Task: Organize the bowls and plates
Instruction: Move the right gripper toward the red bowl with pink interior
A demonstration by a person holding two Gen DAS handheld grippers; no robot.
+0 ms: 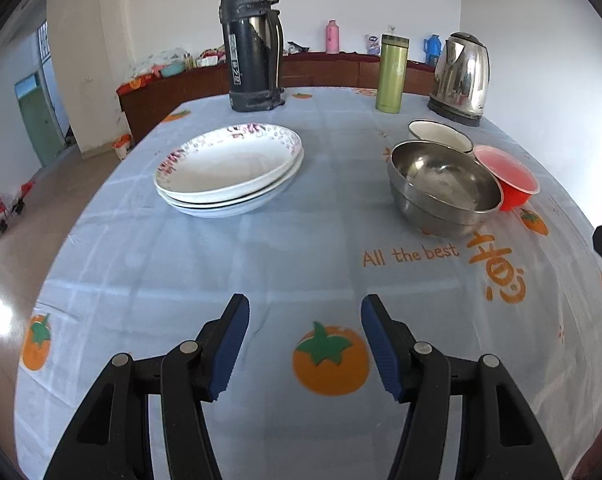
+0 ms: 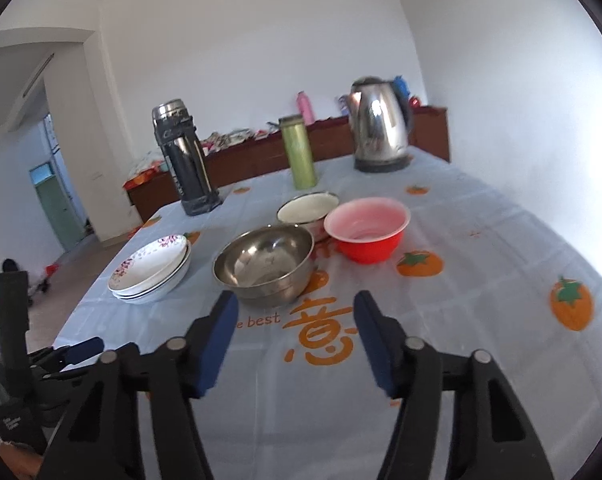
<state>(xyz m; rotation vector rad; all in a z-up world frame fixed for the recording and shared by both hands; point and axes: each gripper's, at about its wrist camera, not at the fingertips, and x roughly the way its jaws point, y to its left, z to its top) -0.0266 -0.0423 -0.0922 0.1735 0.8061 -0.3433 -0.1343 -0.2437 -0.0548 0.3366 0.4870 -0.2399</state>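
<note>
Left tongs (image 1: 305,312): jaws spread wide, nothing between the blue pads (image 1: 231,350), hovering above the bench w/ tips pointing fwd. Right tongs (image 2: 295,308): jaws likewise wide apart, empty, held above the bench, angled slightly down. Left tongs (image 2: 77,352) also visible low at the right-wrist view's left edge.

1. right gripper (image 2: 295,320) hangs over the tablecloth (image 2: 481,264), jaws apart - nothing between them
2. steel bowl (image 2: 264,270) just ahead, red bowl (image 2: 367,229) behind-right, stacked plates (image 2: 151,274) left

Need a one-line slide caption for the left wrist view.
Open left gripper faces stacked plates, steel bowl, red bowl.
</note>
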